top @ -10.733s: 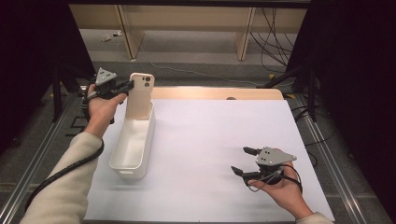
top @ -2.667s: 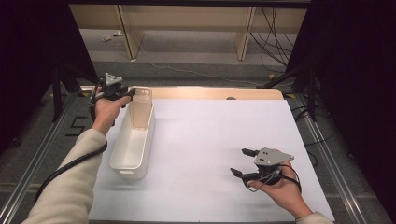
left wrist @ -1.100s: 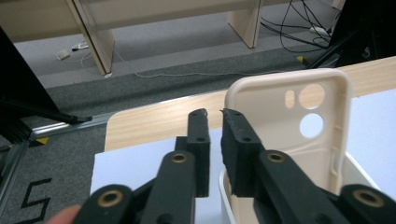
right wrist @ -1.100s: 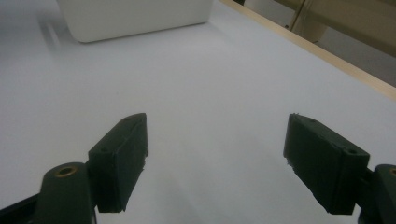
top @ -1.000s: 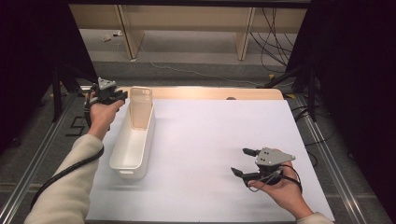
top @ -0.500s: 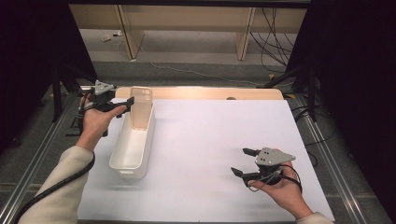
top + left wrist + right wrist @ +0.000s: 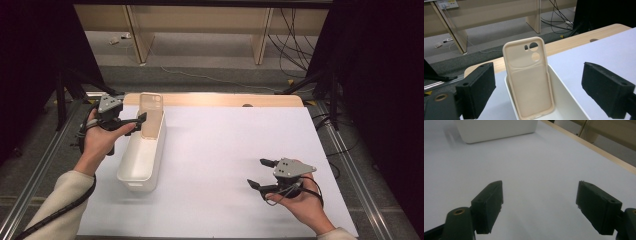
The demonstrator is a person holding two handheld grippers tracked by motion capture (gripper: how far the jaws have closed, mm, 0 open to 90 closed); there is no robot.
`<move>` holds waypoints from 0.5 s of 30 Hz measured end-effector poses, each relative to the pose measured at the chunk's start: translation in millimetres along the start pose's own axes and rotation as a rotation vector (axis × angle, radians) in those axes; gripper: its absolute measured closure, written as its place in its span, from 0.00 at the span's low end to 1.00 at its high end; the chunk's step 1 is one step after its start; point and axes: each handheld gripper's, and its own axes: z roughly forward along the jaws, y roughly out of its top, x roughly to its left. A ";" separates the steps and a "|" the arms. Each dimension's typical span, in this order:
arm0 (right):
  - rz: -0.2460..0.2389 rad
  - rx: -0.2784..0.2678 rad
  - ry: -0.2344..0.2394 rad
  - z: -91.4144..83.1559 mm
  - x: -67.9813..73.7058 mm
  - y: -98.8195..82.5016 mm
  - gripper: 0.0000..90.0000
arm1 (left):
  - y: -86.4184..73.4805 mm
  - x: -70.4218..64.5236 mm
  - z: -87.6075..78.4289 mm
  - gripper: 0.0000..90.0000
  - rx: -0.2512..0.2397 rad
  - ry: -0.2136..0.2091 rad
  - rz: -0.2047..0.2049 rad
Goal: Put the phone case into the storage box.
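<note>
A beige phone case [image 7: 151, 112] stands upright in the far end of a white oblong bin [image 7: 134, 181], leaning on the end wall. My left gripper [image 7: 139, 124] hovers just left of the bin's far end. Its jaws have just been opening and the pads touch nothing. In the left gripper view the case [image 7: 527, 77] stands free in the bin [image 7: 560, 83], beyond the left gripper [image 7: 539, 72] and its wide-apart pads. My right gripper [image 7: 256, 172] is held low over the white sheet at the front right, open and empty, and the right gripper view shows the same gripper [image 7: 541, 188].
The white sheet [image 7: 225, 145] covers the table, with a wooden strip [image 7: 220, 99] along its far edge. Metal rails [image 7: 350, 165] run down both sides. Beyond the table lie floor cables and desk legs. The bin's near wall [image 7: 496, 130] shows far ahead of the right jaws.
The left gripper has opened, let go of the phone case and drawn back to the left and slightly up. The case stays standing in the bin. The right hand has not moved.
</note>
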 end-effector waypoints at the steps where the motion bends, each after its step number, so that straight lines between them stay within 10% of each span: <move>1: -0.001 0.001 -0.001 0.2 -0.1 -0.1 0.26 | -0.4 -1.2 -1.9 0.12 0.000 -0.001 0.003; 15: 0.002 -0.002 -0.001 -0.4 -0.3 0.2 0.26 | -6.4 -21.1 -19.7 0.12 -0.023 -0.051 0.039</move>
